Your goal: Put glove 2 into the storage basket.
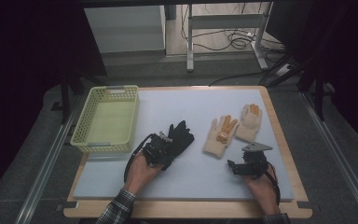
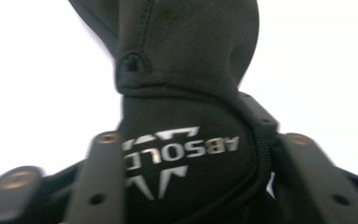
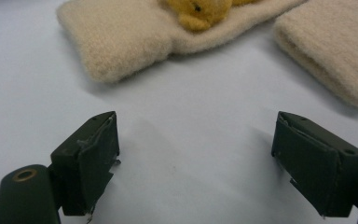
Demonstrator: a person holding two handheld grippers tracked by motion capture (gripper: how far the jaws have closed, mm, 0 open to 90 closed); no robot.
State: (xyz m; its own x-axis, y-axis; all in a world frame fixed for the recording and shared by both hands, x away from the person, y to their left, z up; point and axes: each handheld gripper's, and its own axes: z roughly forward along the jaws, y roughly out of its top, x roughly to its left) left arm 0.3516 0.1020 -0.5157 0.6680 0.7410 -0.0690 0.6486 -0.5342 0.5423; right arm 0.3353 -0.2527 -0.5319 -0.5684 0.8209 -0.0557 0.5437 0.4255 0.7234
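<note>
A black glove (image 1: 179,135) lies on the white mat (image 1: 191,172), its fingers pointing away from me. My left gripper (image 1: 161,148) is at its cuff end. In the left gripper view the printed cuff of the black glove (image 2: 186,93) is bunched between the two jaws of the left gripper (image 2: 191,158), which press on it from both sides. My right gripper (image 1: 235,165) rests low on the mat with its jaws wide apart, and the right gripper (image 3: 209,158) has nothing between them. Two cream knitted gloves (image 1: 220,134) (image 1: 249,122) lie just beyond it, with cuffs (image 3: 135,37) (image 3: 326,51) facing the jaws.
A pale yellow plastic basket (image 1: 81,126) with nothing in it stands at the mat's far left, just left of the black glove. The mat sits on a wooden board (image 1: 289,154). Beyond the table are table legs and cables on the floor.
</note>
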